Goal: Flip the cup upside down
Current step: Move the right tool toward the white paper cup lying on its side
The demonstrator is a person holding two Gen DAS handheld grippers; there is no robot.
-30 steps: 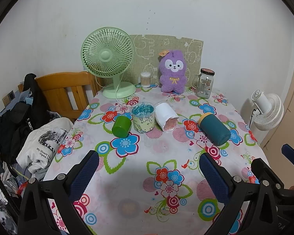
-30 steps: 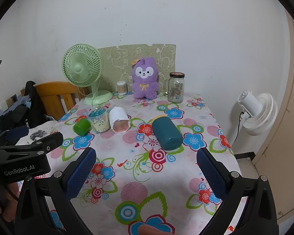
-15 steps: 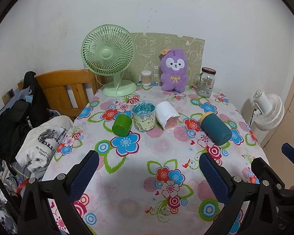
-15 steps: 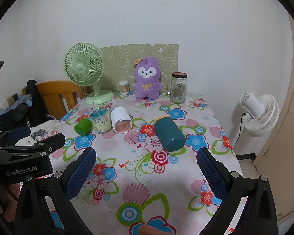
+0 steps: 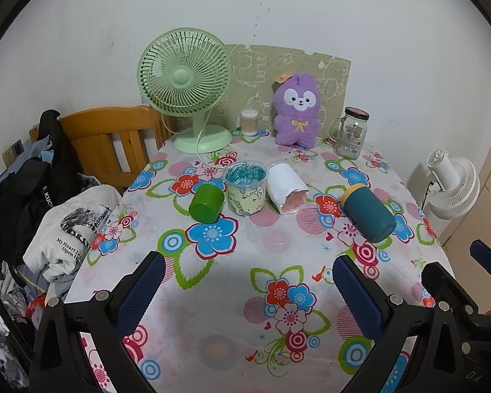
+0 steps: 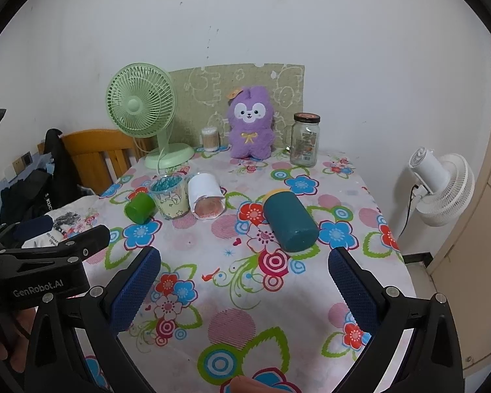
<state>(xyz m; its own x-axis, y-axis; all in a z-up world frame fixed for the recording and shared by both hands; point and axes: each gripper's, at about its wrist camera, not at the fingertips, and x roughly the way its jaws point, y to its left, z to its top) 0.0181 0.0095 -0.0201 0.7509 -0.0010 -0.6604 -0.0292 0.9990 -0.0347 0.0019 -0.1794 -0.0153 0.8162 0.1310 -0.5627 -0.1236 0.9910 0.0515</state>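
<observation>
I find both grippers held above the near edge of the desk, which is covered in a flowered cloth. The left gripper has its jaws wide apart with nothing between them; the right gripper likewise, jaws spread and empty.

Four cups sit in a row across the middle of the desk, well apart from either gripper. The green cup lies on its side at the left end. Just beside it stands a clear cup, upright, with blue strands inside. Next, the white cup lies on its side, mouth toward me. The teal cup lies on its side at the right end, apart from the others.

Along the far edge I note a green fan, a purple plush toy and a glass jar.
</observation>
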